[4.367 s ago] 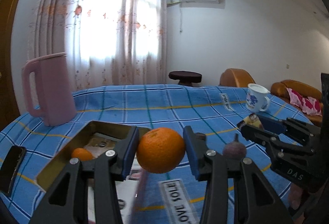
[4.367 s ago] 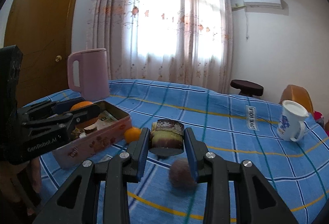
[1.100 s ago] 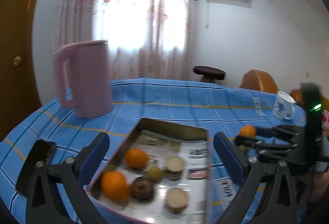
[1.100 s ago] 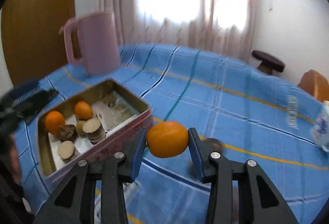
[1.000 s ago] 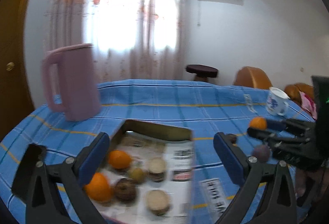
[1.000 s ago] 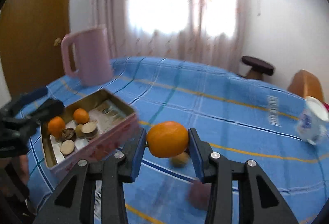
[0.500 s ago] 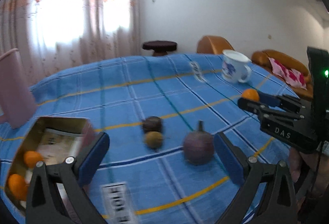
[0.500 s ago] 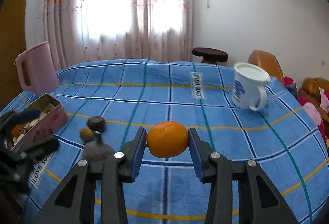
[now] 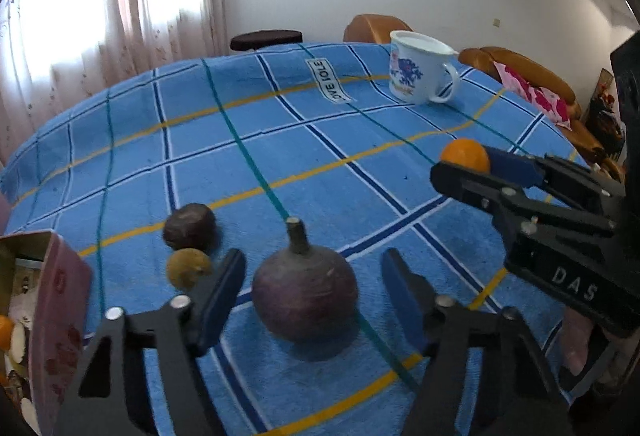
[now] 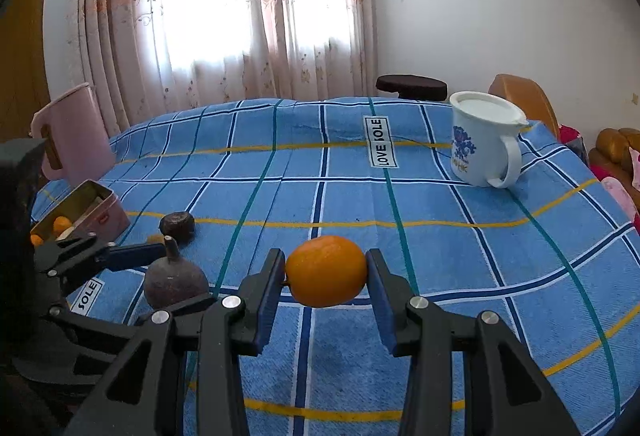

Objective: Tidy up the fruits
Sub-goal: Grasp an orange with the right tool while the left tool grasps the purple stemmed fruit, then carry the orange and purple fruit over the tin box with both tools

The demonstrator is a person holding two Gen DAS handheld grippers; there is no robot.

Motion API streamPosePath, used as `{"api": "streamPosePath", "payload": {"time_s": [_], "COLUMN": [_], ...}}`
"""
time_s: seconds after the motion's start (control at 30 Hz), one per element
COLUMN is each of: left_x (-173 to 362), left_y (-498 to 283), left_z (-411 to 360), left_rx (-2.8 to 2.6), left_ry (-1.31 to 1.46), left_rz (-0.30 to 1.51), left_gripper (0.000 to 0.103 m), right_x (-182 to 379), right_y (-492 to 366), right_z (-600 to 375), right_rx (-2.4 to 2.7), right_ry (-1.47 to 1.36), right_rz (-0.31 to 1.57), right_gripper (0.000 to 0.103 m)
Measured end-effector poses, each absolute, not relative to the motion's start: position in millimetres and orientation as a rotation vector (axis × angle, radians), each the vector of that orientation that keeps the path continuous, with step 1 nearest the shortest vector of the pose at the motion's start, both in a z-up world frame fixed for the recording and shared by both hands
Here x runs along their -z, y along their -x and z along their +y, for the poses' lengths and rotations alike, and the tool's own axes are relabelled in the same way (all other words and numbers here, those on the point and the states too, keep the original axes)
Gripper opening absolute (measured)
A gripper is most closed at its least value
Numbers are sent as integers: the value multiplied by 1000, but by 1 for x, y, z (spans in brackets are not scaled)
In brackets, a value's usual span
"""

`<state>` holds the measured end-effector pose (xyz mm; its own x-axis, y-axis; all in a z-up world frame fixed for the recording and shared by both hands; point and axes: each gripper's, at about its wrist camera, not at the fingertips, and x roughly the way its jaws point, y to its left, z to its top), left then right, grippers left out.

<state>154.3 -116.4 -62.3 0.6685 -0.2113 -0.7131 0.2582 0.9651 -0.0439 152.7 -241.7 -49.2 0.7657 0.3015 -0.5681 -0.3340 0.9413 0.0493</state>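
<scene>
Mug (image 10: 484,140) beyond held orange (image 10: 326,270)

Each fisheye camera rides low behind its own claw, looking forward and down across the checked blue worktop (image 9: 280,140) from close range. Both views share the purple stemmed fruit (image 9: 304,294) (image 10: 174,286), white mug (image 9: 418,70) (image 10: 486,140) and each other's claw.

Woven cloth covers the table (image 10: 460,204), blue checks, matt and slightly rumpled. The orange (image 10: 326,270) shows a smooth, faintly glossy peel. The purple fruit (image 9: 304,296) looks dull, leathery. The mug (image 10: 482,144) gleams like glazed enamel. Both grippers wear matt black plastic with bright metal screws. The tin (image 9: 56,300) has painted metal walls.
</scene>
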Motion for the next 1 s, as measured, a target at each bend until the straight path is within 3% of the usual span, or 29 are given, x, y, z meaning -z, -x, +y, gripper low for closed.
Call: {"api": "streamPosePath", "payload": {"time_s": [0.13, 1.0], "left_x": [65, 38], "left_y": [-156, -126], "left_z": [-113, -105], "left_rx": [258, 220], "left_ry": [-47, -44], "left_rz": [819, 598], "left_gripper": [54, 54], "right_x": [51, 38], "right_y": [-154, -131], "right_z": [-239, -241], "right_rx": [-347, -404], "right_ry": [71, 56], "right_rz": [618, 477], "right_gripper": [43, 43]}}
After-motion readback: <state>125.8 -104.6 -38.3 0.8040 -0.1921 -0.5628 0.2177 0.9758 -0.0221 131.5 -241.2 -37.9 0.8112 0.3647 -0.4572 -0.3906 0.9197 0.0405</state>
